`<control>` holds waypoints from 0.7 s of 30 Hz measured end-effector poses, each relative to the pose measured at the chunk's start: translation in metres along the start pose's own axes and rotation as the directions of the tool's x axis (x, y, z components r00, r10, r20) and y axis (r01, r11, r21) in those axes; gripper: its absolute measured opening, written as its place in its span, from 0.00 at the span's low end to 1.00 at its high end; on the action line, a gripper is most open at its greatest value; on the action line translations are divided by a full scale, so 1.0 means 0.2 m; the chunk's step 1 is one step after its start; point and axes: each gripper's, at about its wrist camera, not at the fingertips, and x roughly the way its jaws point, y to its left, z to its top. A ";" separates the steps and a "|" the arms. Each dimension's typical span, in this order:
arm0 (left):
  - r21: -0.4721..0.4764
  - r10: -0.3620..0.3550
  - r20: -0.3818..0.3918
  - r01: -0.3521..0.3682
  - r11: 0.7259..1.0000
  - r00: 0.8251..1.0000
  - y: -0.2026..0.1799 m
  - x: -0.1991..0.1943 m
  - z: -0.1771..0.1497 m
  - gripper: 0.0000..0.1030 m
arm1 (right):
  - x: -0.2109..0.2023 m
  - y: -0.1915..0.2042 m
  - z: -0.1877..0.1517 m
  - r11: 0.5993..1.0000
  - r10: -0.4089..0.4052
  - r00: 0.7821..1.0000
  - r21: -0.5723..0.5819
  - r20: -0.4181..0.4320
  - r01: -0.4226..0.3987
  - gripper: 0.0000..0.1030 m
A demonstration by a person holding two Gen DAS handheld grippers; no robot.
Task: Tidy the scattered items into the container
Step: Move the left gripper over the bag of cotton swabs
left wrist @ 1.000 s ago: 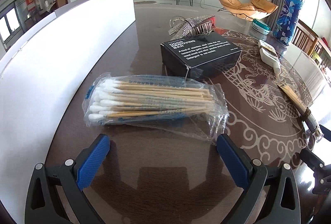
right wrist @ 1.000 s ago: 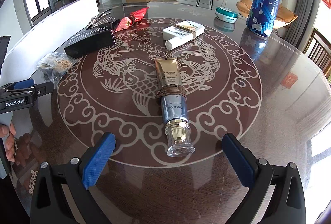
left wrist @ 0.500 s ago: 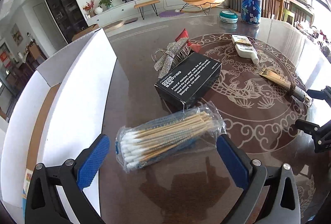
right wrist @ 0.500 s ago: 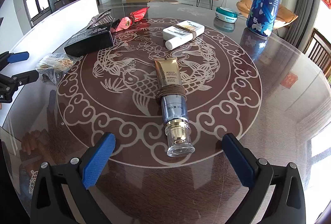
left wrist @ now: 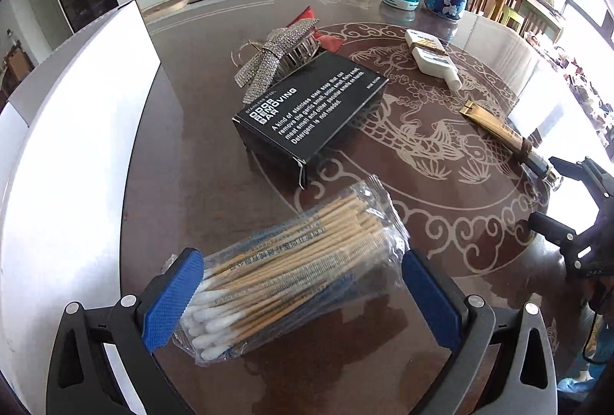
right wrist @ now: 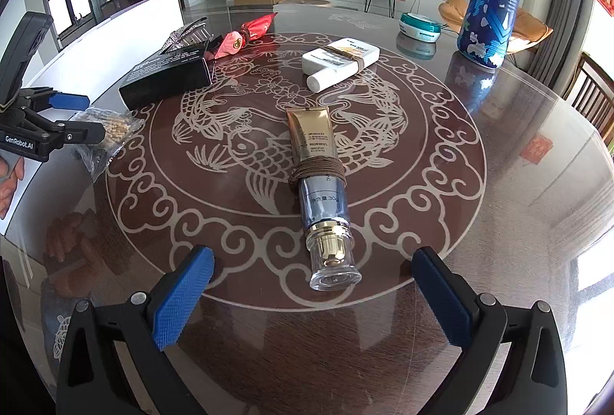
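The left gripper [left wrist: 295,294] has been brought closer since the earlier frame: the cotton swab packet [left wrist: 291,277] is now straddled by its wide-open jaws, ungripped, near the desk [right wrist: 518,185] edge beside the white container [left wrist: 73,162]. "ODOR REMOVING BAR" is read on the black box [left wrist: 314,108]. The right gripper [right wrist: 311,294] is held unchanged, jaws wide open and empty, before the gold tube [right wrist: 318,177]. "GenRobot.AI" is printed on the left gripper.

"ODOR REMOVING BAR" on black box [left wrist: 311,109]; "GenRobot.AI" on left gripper [right wrist: 73,119]; "30" on tube [right wrist: 320,177].
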 end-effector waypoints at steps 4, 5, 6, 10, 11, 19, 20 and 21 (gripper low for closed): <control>0.035 -0.075 -0.005 0.075 0.997 0.997 -0.11 -0.11 -0.09 1.00 | 0.00 0.00 0.00 1.000 0.000 1.000 0.000 0.000 0.000 1.00; 0.037 -0.085 0.009 0.084 0.996 0.996 -0.12 -0.14 -0.10 1.00 | 0.00 0.00 0.00 1.000 0.000 1.000 0.000 0.000 0.000 1.00; 0.042 -0.079 0.029 0.078 0.996 0.996 -0.14 -0.18 -0.10 1.00 | 0.00 0.00 0.00 1.000 0.000 1.000 0.000 0.000 0.000 1.00; 0.153 0.023 0.054 -0.031 0.988 0.998 -0.17 -0.20 -0.07 1.00 | 0.00 0.00 0.00 1.000 0.000 1.000 0.000 0.000 0.000 1.00; 0.186 0.044 0.047 -0.052 0.981 0.998 -0.17 -0.18 -0.06 1.00 | 0.00 0.00 0.00 1.000 0.000 1.000 0.000 0.000 0.000 1.00; 0.288 0.078 -0.022 -0.068 0.955 0.997 -0.08 0.07 0.01 1.00 | 0.00 0.00 0.00 1.000 0.000 1.000 0.000 0.000 0.000 1.00; 0.254 0.048 -0.007 -0.045 0.966 0.999 -0.05 0.07 0.01 1.00 | 0.00 0.00 0.00 1.000 0.000 1.000 0.000 0.000 0.000 1.00; 0.219 0.033 -0.016 -0.028 0.975 0.999 -0.02 0.09 0.01 1.00 | 0.00 0.00 0.00 1.000 0.000 1.000 0.000 0.000 0.000 1.00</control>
